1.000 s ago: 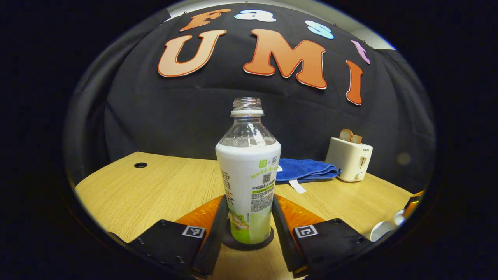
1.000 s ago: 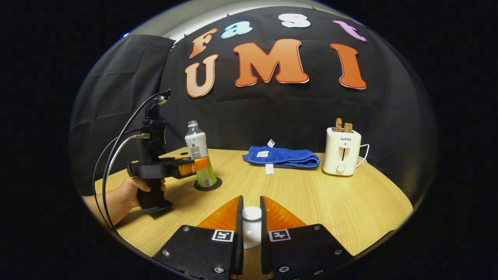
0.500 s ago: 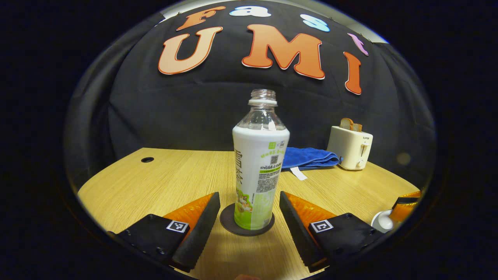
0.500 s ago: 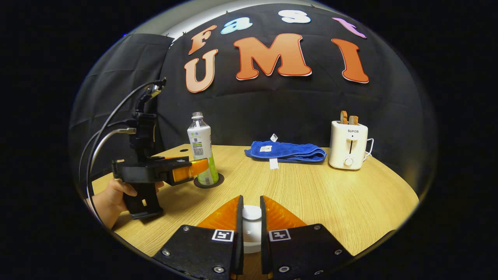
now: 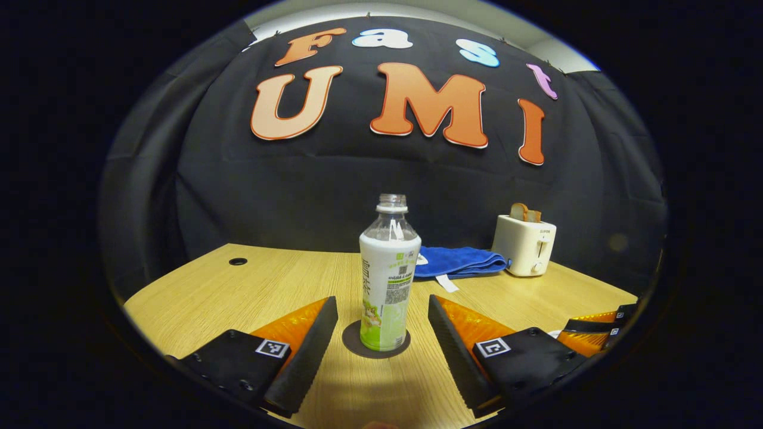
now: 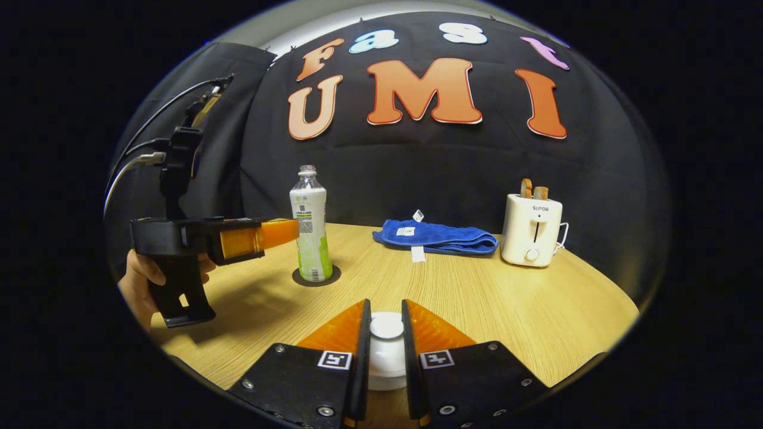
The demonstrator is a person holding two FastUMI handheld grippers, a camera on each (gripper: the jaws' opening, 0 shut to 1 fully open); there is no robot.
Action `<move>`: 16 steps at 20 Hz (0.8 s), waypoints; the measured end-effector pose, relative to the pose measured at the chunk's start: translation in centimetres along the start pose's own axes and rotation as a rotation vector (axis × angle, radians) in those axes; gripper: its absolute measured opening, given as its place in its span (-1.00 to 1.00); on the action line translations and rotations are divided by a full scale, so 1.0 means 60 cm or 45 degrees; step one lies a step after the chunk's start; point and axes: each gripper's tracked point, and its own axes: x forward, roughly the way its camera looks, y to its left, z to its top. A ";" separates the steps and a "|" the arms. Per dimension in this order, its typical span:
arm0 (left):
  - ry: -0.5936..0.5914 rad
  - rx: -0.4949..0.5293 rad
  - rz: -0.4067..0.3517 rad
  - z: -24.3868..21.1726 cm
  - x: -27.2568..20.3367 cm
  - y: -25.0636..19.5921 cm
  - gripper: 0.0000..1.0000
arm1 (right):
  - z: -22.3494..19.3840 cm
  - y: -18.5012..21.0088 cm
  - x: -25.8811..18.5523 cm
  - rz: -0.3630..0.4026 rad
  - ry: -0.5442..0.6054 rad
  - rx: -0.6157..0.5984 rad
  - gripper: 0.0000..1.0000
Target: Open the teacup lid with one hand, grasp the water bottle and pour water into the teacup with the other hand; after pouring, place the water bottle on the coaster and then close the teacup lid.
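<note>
A wooden worktop (image 5: pixel 250 292) stood before the black booth wall. In the left gripper view, the left gripper (image 5: pixel 381 333) was spread wide, one water bottle (image 5: pixel 388 280) upright just ahead between its fingers but untouched, resting on a single dark coaster (image 5: pixel 356 344), apparently set down as the task asks. In the right gripper view, the right gripper (image 6: pixel 386 351) pinched one white lid (image 6: pixel 386 333), likely ready for closing; the teacup itself couldn't be made out. Beyond lay one blue towel (image 6: pixel 438 238) and one toaster (image 6: pixel 530 232).
</note>
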 end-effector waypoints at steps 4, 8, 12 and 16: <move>-0.090 0.015 -0.001 0.055 -0.048 -0.007 0.95 | 0.041 -0.001 -0.025 -0.006 -0.083 0.038 -0.05; -0.169 0.038 0.004 0.115 -0.099 -0.016 0.94 | 0.094 -0.021 -0.054 -0.056 -0.173 0.030 0.15; -0.183 0.023 0.048 0.151 -0.139 -0.006 0.92 | 0.133 -0.046 -0.087 -0.116 -0.176 -0.015 0.55; -0.212 0.036 0.062 0.186 -0.177 0.006 0.94 | 0.199 -0.070 -0.133 -0.191 -0.268 -0.036 0.70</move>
